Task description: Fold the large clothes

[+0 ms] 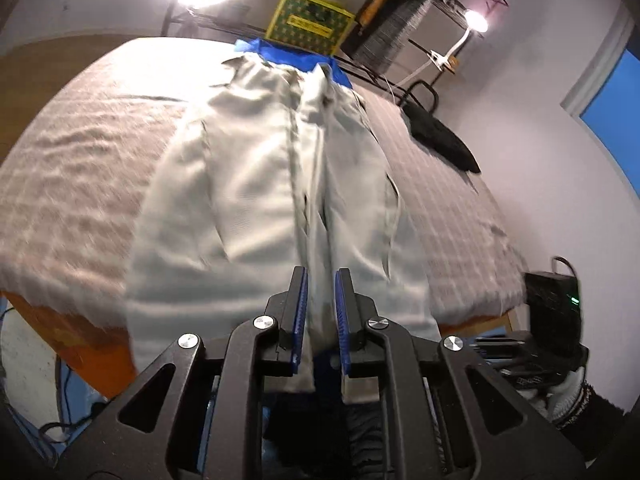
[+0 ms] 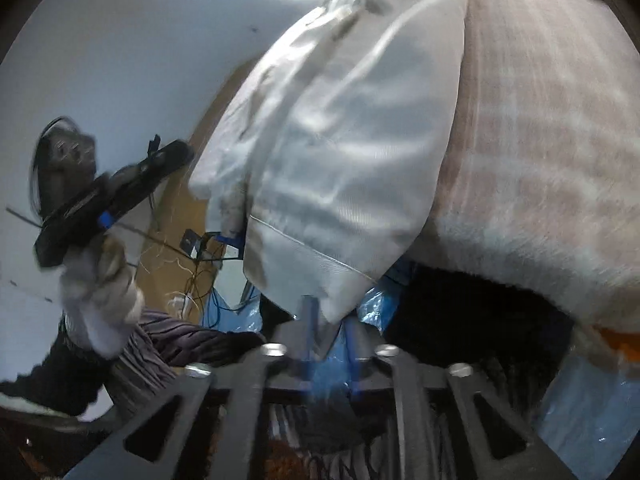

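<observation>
The bed (image 1: 80,168) fills everything ahead of both grippers. The pale grey trousers (image 1: 256,184) lie along it, hem pinched in the left gripper (image 1: 321,280) and in the right gripper (image 2: 330,318). A black bag (image 1: 440,140) sits off right, a yellow box (image 1: 310,20) beyond.

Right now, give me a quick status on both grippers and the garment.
Left gripper shut on the pale garment, near edge. Right gripper at the garment's hem corner, grip unclear. Garment lies along the bed. Black item beside it, clear.
</observation>
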